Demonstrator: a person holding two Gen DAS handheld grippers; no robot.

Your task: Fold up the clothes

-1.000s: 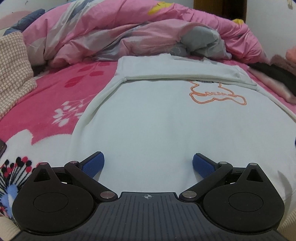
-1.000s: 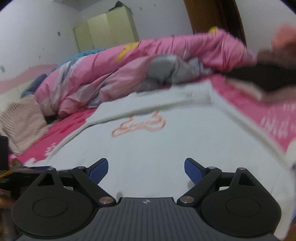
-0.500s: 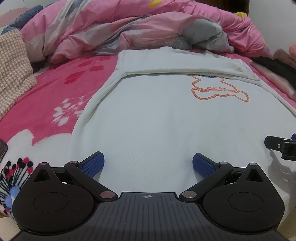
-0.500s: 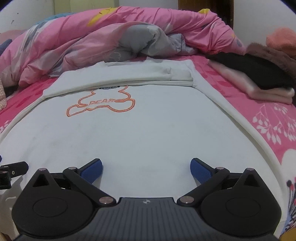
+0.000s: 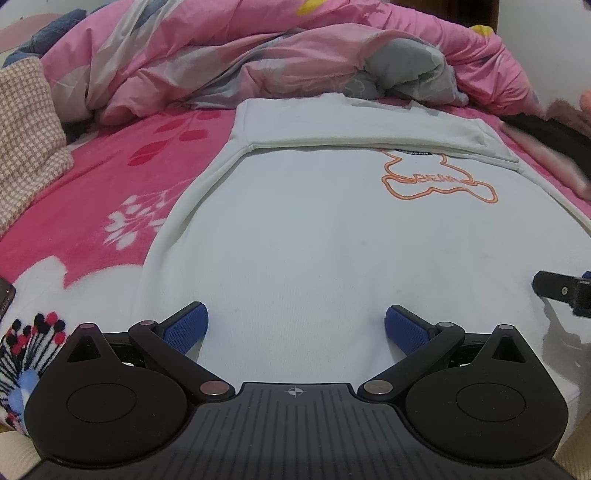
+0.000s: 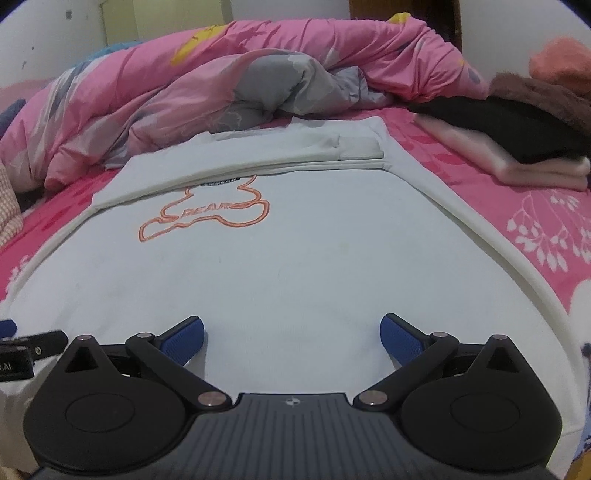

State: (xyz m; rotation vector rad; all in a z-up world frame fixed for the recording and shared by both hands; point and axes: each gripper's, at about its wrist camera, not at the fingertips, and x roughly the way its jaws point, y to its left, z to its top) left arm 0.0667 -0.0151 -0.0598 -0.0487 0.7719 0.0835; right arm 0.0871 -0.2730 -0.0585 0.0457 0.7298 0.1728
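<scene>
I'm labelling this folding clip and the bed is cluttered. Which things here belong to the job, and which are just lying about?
Part of the job:
- white sweatshirt with an orange bear outline, spread flat
- left gripper, open over its near edge
- right gripper, open beside it

Just lying about:
- pink duvet
- stack of folded clothes
- checked knit
- pink floral bedsheet

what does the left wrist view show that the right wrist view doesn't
Only the left wrist view shows the full checked beige cloth at the bed's left, and a dark object at the frame edge.

Only the right wrist view shows the stack of folded clothes clearly, with an orange item behind it, plus the wall.

Both show the white shirt with its orange bear outline, the pink quilt, the pink floral blanket, and open jaws over the shirt: left gripper, right gripper.
</scene>
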